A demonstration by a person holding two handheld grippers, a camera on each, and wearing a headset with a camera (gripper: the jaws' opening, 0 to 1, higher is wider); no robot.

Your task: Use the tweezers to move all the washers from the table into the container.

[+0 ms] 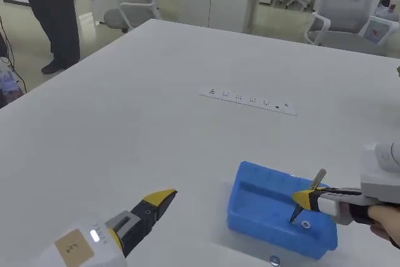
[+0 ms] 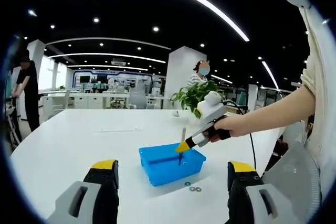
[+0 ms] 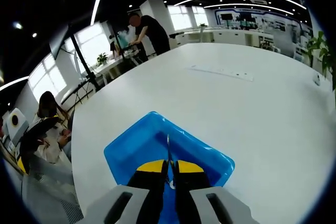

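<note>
Bright even ceiling light, soft shadows, fisheye-warped edges

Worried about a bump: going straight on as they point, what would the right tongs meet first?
Likely the floor of the blue container, via the tweezers the right tongs hold; depth unclear.

The broad white table (image 1: 156, 104) carried a blue plastic container (image 1: 269, 228) near its close edge, sitting flat on the surface with bare tabletop all around it. A few small metal washers (image 2: 195, 189) lay loose on the table just beside the container's nearer wall, apart from it, and one of them (image 1: 274, 259) showed at the lower edge of the head view. Farther across, well apart from the container, a long, narrow white socket strip (image 1: 248, 100) lay along the tabletop.
</note>
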